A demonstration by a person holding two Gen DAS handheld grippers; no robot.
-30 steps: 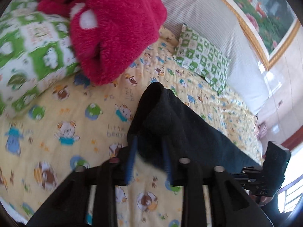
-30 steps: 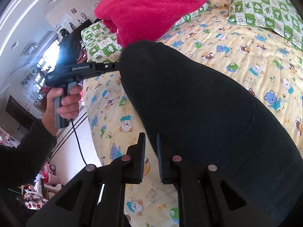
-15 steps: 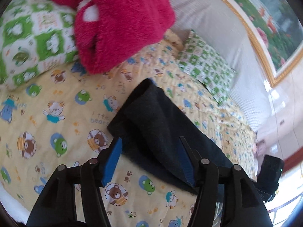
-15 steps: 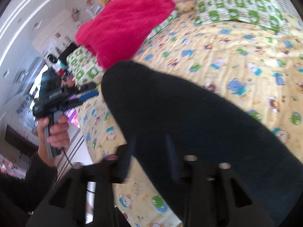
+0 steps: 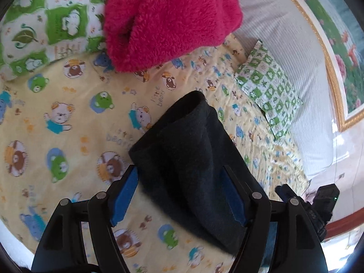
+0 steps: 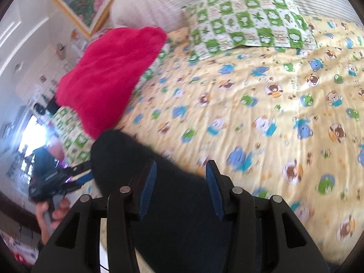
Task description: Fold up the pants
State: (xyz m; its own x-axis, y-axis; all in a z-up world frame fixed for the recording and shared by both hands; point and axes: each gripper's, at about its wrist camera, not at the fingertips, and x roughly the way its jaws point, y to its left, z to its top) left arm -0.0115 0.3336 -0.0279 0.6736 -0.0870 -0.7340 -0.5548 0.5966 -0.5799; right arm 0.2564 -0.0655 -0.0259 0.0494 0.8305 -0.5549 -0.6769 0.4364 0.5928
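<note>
Black pants [image 5: 188,141] lie folded in a thick band on the yellow bear-print sheet [image 5: 68,136]. My left gripper [image 5: 179,170] hangs just over their near end. Its jaws are opening, the blue pads stand wide on either side of the cloth and do not press it. In the right wrist view the pants [image 6: 118,154] run under my right gripper [image 6: 181,166], which is open with its pads clear of the cloth. A hand [image 6: 49,211] holds the left tool at the left edge of that view.
A red plush blanket [image 5: 170,18] lies on a green-checked quilt [image 5: 45,22] beyond the pants. A green-checked pillow [image 6: 245,18] leans on the striped headboard [image 5: 284,45]. Bare sheet [image 6: 250,104] stretches to the right of the pants.
Both grippers were shut on the pants' edge and have spread their jaws and let go. The lifted cloth has dropped onto the sheet. The right gripper has swung across towards the pillow side.
</note>
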